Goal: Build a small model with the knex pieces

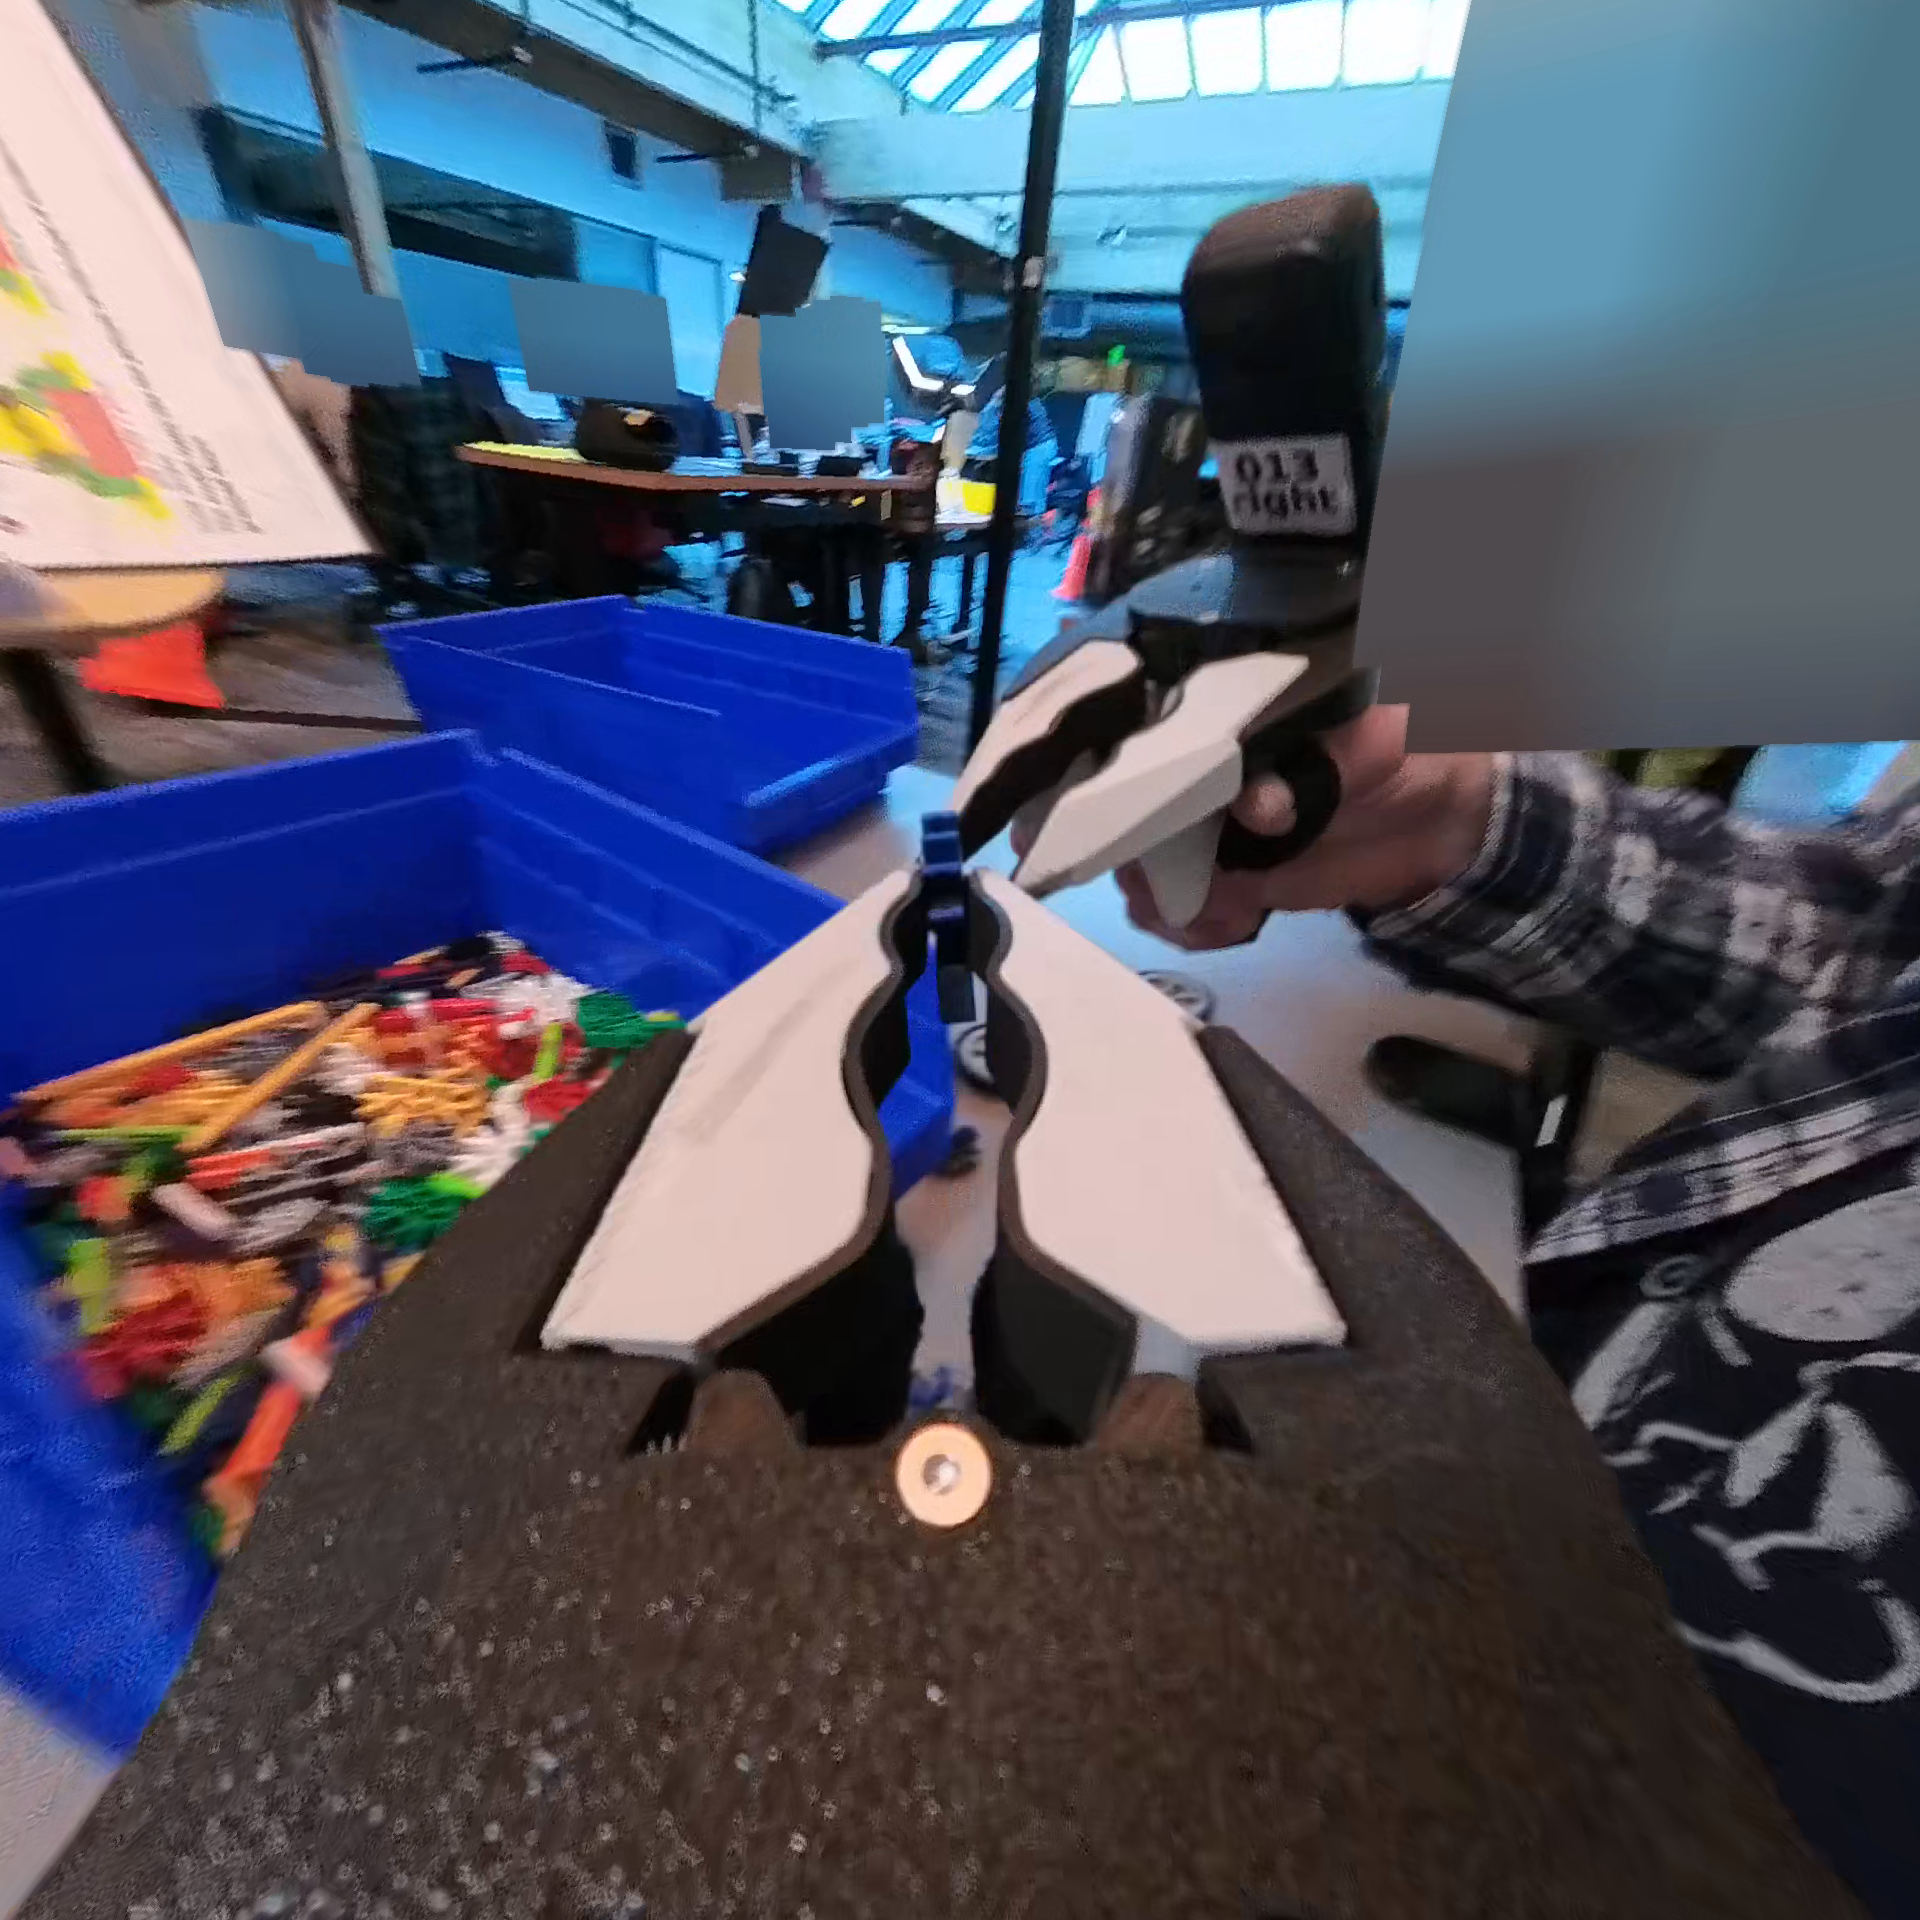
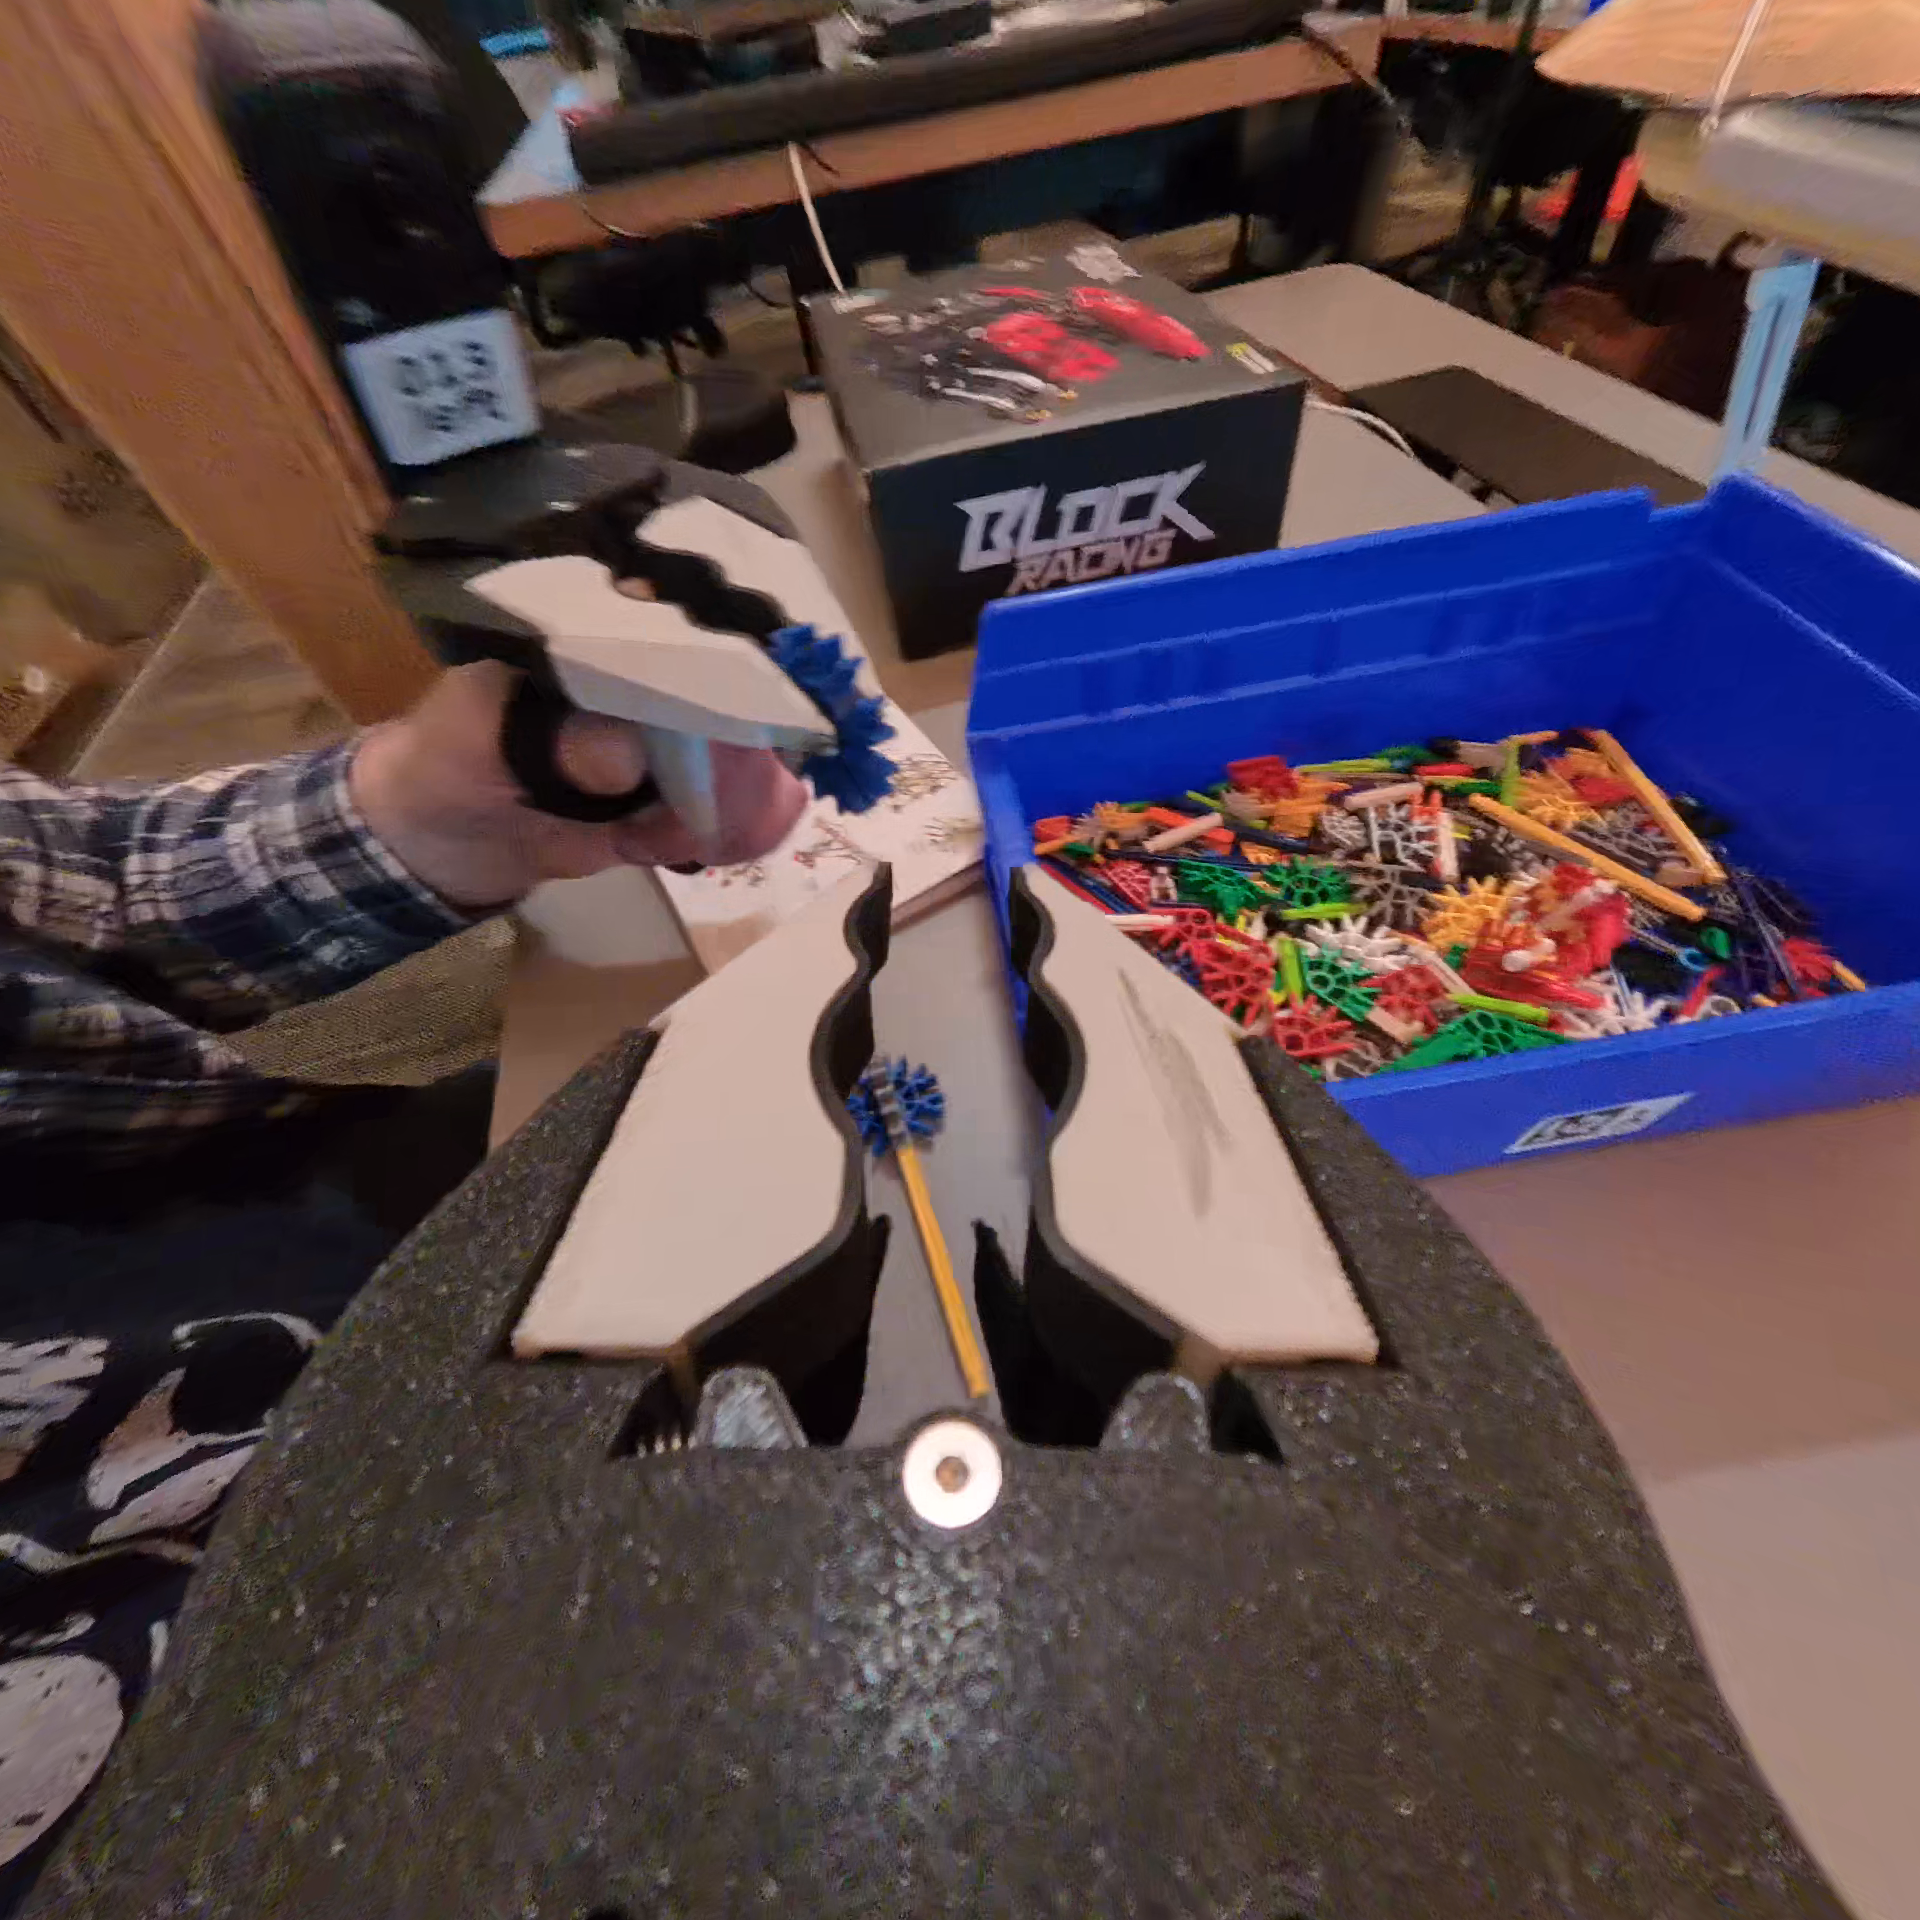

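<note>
A large open hall is being lit from above by a sloped skylight [image 1: 1195, 52]; pale walls [image 1: 499, 135] are being washed bluish. A black pole [image 1: 1023, 395] is being seen rising upright past the tabletop's far edge. Long wooden desks [image 1: 686, 478] are being crowded with dark equipment, with an orange cone [image 1: 1081, 561] standing on the floor beyond. A wooden post [image 2: 177, 343] is being caught slanting beside the grey tabletop [image 2: 1683, 1351].
</note>
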Demonstrator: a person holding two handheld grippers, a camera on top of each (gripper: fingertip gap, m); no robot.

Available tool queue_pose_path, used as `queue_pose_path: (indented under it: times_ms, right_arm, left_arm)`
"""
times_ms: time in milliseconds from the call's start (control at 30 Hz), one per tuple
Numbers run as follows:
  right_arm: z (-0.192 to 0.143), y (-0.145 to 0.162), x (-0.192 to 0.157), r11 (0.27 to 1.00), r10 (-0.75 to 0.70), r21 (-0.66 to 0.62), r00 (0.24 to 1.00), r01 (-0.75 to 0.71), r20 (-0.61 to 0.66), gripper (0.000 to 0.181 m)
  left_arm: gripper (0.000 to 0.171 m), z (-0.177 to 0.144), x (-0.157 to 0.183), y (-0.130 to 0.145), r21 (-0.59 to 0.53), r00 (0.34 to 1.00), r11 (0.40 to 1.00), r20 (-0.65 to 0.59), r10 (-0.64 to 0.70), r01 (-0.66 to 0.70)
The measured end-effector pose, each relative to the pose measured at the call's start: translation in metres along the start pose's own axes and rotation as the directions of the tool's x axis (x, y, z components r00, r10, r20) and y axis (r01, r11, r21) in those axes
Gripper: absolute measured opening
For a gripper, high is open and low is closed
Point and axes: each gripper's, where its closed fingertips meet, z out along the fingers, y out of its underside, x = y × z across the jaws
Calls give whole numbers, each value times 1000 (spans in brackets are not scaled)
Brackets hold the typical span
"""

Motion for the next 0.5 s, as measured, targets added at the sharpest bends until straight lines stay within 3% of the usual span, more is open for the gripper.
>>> queue_pose_path:
  times_ms: [67,167,267,400,500]
  right_arm:
    - [-5,3,-10,999,-42,16,999,42,-3,22]
    - [-8,8,-18,973,-229,-19,968,229,-104,30]
    - [-7,10,-22,909,-416,-90,880,407,-228,50]
    - [-8,3,-22,800,-590,-169,706,575,-391,43]
    - [-10,7,-21,756,-646,-226,647,614,-406,41]
  left_arm:
    - [4,7,10,2,13,995,997,-60,-77,78]
    - [4,19,23,7,10,978,985,-121,-172,175]
    - [3,29,32,8,17,940,955,-178,-290,297]
    - [3,34,40,9,23,887,910,-231,-399,415]
    - [4,35,43,13,7,857,882,-239,-456,472]
